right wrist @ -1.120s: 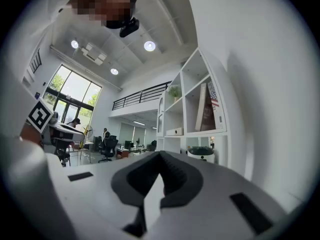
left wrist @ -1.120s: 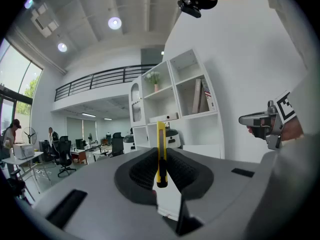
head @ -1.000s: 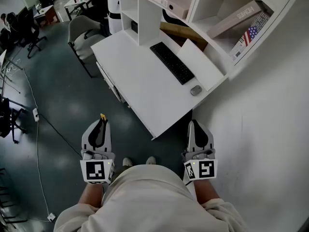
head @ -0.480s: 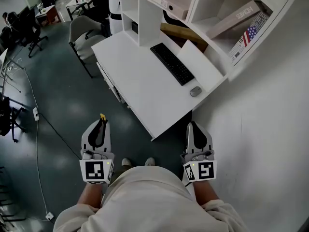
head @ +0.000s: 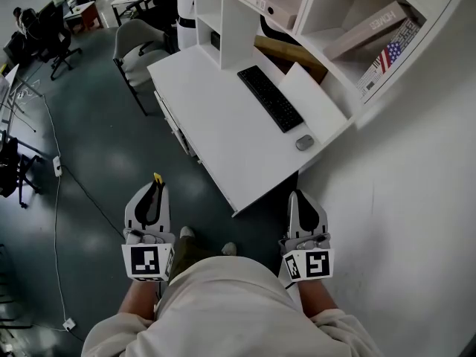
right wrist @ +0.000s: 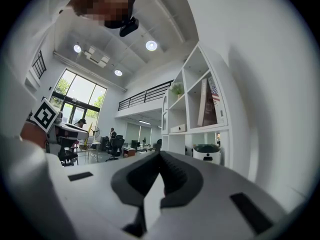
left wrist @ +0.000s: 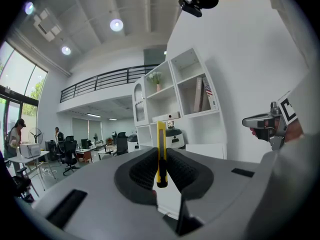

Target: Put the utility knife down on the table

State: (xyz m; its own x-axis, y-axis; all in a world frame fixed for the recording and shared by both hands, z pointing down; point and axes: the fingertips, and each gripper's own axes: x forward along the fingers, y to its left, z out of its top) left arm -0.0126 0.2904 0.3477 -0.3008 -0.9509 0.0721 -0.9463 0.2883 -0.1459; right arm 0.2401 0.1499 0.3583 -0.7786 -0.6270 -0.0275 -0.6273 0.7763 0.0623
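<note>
A yellow utility knife stands upright between the pads of my left gripper, which is shut on it. In the head view its yellow tip pokes past the left gripper, held level over the dark floor, left of the white table. My right gripper is held level near the table's near corner, beside the white wall. In the right gripper view its jaws meet at the tips with nothing between them.
On the table lie a black keyboard, a grey mouse and a white board. White shelves hold boxes and a book. A grey chair stands past the table's far left; a cable runs across the floor.
The head view has shifted slightly, so the table and shelves sit a little further right and up. A shoe shows further left between the grippers. Both grippers keep their places.
</note>
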